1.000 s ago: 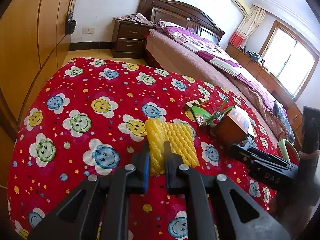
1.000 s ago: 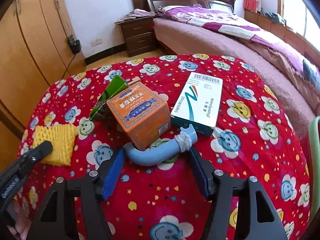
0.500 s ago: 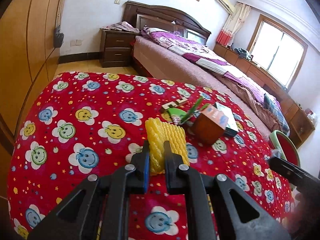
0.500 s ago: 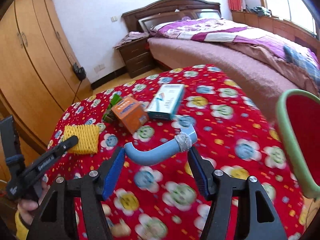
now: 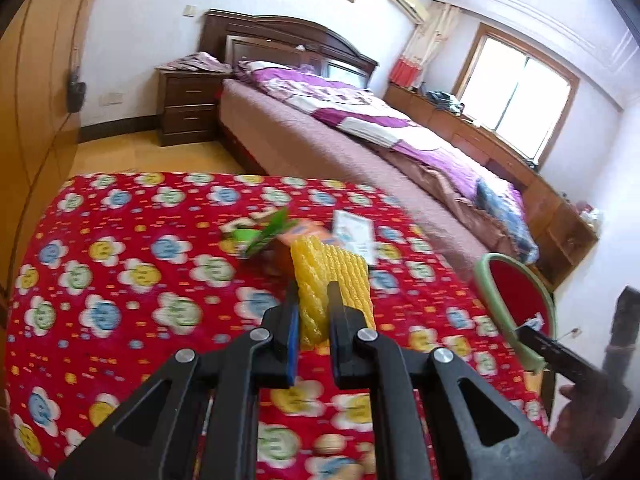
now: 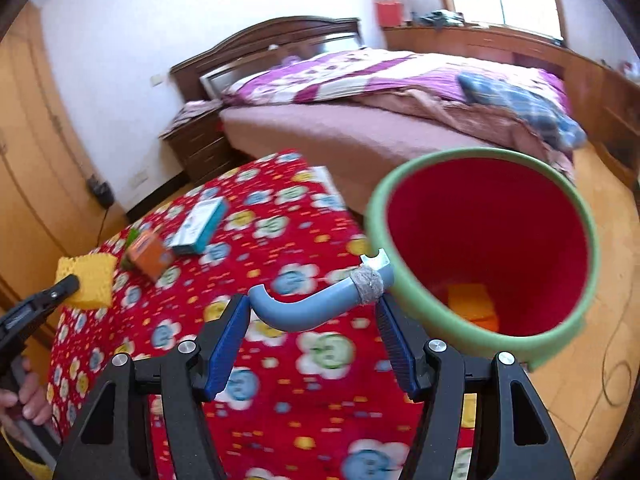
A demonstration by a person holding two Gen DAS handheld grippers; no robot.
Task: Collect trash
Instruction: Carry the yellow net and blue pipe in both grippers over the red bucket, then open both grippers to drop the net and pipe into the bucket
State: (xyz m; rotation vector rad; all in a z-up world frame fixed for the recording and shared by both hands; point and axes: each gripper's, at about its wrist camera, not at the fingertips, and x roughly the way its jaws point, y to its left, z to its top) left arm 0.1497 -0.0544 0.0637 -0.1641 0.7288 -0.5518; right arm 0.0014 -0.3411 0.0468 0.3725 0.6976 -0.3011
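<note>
My left gripper (image 5: 313, 298) is shut on a yellow foam net (image 5: 332, 276) and holds it above the red flower-print table (image 5: 120, 280); the net also shows in the right wrist view (image 6: 90, 280). My right gripper (image 6: 314, 312) is shut on a curved blue-grey tube (image 6: 320, 304) with a taped end. The tube's taped end is at the rim of a red bin with a green rim (image 6: 480, 248). The bin stands at the table's right edge and holds something yellow-orange at its bottom. The bin also shows in the left wrist view (image 5: 516, 300).
On the table lie an orange box (image 6: 150, 256), a white and teal box (image 6: 200, 226) and green packaging (image 5: 264, 234). A bed (image 6: 400, 112) and a nightstand (image 5: 188, 106) stand behind. Wooden wardrobes (image 6: 28, 160) line the left side.
Both grippers have swung right toward the bin with their loads. The right gripper has carried the tube from the boxes to the bin's rim. The left has lifted the net off the table.
</note>
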